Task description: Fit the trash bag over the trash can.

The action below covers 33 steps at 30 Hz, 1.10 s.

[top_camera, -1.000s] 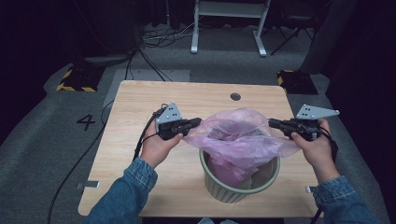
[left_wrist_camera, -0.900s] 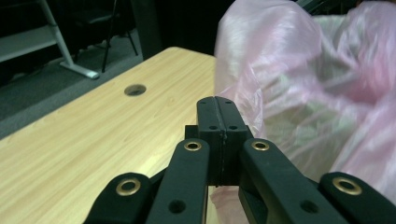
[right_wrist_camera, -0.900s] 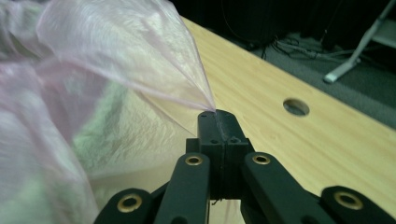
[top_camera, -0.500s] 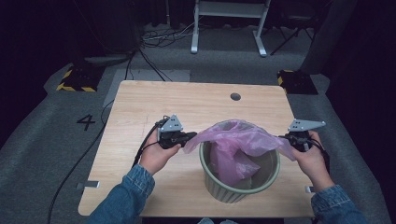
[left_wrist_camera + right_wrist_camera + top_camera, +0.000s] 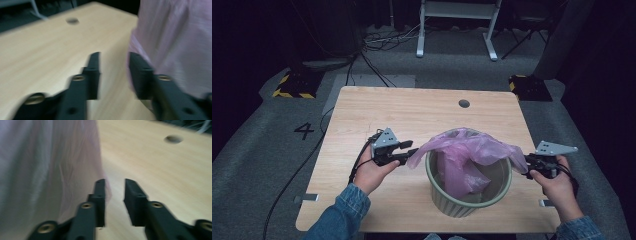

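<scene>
— Two claws at once? Where do they sit?

— One to each side of the ribbed green bin (image 5: 467, 200), which stands on the near right part of the table (image 5: 412, 115). A pink plastic bag (image 5: 472, 150) lines the bin and billows above its rim. The left claw (image 5: 411, 148) is just beside the bag's left edge; the right claw (image 5: 528, 165) is at the bag's right edge, past the bin's rim.

— Are they gripping the bag?

— No. In the left gripper view the left claw (image 5: 113, 75) stands part open with bare table showing through the gap, and the bag (image 5: 175, 45) lies against the outside of one jaw. In the right gripper view the right claw (image 5: 114, 200) shows a narrower gap, also empty, with the bag (image 5: 50, 170) hanging just beside one jaw. Both claws have just been opening, with nothing between the jaws.

— Any writing to read?

— Only a dark "4" (image 5: 305, 131) on the grey floor (image 5: 257, 165) left of the table. The bin and bag carry no label that can be made out.

— Anything else on the table?

— A small round hole (image 5: 464, 103) near its far edge. Cables (image 5: 377, 70) trail over the floor beyond, near a white frame (image 5: 457, 20).
</scene>
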Each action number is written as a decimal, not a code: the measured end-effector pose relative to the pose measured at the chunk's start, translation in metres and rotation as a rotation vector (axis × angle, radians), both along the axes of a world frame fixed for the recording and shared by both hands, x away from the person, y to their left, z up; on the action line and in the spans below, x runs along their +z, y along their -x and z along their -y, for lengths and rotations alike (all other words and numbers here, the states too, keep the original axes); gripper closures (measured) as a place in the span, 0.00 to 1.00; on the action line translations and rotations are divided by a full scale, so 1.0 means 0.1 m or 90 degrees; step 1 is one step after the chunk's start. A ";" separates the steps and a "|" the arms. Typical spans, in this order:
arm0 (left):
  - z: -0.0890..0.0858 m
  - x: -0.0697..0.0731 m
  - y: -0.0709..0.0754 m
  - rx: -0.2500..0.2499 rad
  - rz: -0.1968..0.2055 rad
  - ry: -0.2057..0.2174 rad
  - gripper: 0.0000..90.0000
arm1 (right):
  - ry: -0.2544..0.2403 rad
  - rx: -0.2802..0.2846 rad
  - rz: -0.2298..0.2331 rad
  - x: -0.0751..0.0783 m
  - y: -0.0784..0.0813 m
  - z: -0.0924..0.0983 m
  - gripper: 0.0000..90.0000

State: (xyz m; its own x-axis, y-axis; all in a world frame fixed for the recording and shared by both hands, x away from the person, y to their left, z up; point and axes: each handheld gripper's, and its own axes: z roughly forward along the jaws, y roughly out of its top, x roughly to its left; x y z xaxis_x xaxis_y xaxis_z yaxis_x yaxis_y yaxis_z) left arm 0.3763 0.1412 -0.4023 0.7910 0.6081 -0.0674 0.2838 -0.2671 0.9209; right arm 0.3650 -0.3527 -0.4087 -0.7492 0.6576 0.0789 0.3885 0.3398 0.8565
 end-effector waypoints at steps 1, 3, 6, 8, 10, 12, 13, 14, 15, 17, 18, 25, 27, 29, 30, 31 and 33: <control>-0.03 0.04 0.01 0.008 0.007 0.004 0.55 | -0.005 -0.012 0.011 0.05 0.01 0.06 0.73; -0.10 0.13 0.03 0.019 0.031 0.021 0.48 | -0.005 -0.034 0.033 0.12 0.03 0.13 0.68; -0.18 0.28 0.09 0.020 0.059 0.044 0.43 | -0.013 -0.054 0.055 0.25 0.06 0.23 0.65; -0.19 0.38 0.15 0.004 0.073 0.053 0.42 | -0.020 -0.061 0.071 0.35 0.10 0.27 0.63; -0.16 0.45 0.23 -0.027 0.081 0.052 0.42 | -0.028 -0.061 0.089 0.46 0.16 0.29 0.61; -0.10 0.48 0.30 -0.057 0.081 0.048 0.40 | -0.031 -0.053 0.103 0.57 0.23 0.31 0.58; -0.06 0.49 0.32 -0.069 0.081 0.042 0.39 | -0.031 -0.049 0.106 0.62 0.27 0.31 0.56; -0.02 0.49 0.33 -0.078 0.080 0.038 0.38 | -0.028 -0.041 0.107 0.66 0.31 0.31 0.54; 0.01 0.49 0.33 -0.090 0.079 0.032 0.38 | -0.032 -0.025 0.099 0.69 0.34 0.31 0.51; 0.09 0.49 0.32 -0.105 0.076 0.027 0.37 | -0.038 0.004 0.101 0.75 0.41 0.31 0.49; 0.12 0.49 0.30 -0.107 0.076 0.025 0.37 | -0.040 0.013 0.110 0.78 0.44 0.31 0.46; 0.26 0.50 0.17 -0.143 0.057 0.015 0.76 | -0.045 0.134 0.091 0.73 0.51 -0.02 0.53; 0.25 0.51 0.20 -0.167 0.057 0.019 0.96 | -0.020 0.139 0.093 0.69 0.50 -0.08 0.84; 0.24 0.52 0.27 -0.186 0.066 0.020 1.00 | -0.025 0.149 0.092 0.68 0.51 -0.09 1.00; 0.23 0.52 0.30 -0.195 0.070 0.021 1.00 | -0.022 0.149 0.097 0.68 0.54 -0.09 1.00; 0.22 0.52 0.34 -0.209 0.072 0.023 1.00 | -0.022 0.152 0.098 0.68 0.57 -0.09 1.00; 0.18 0.51 0.44 -0.230 0.079 0.022 1.00 | -0.020 0.162 0.101 0.68 0.65 -0.08 1.00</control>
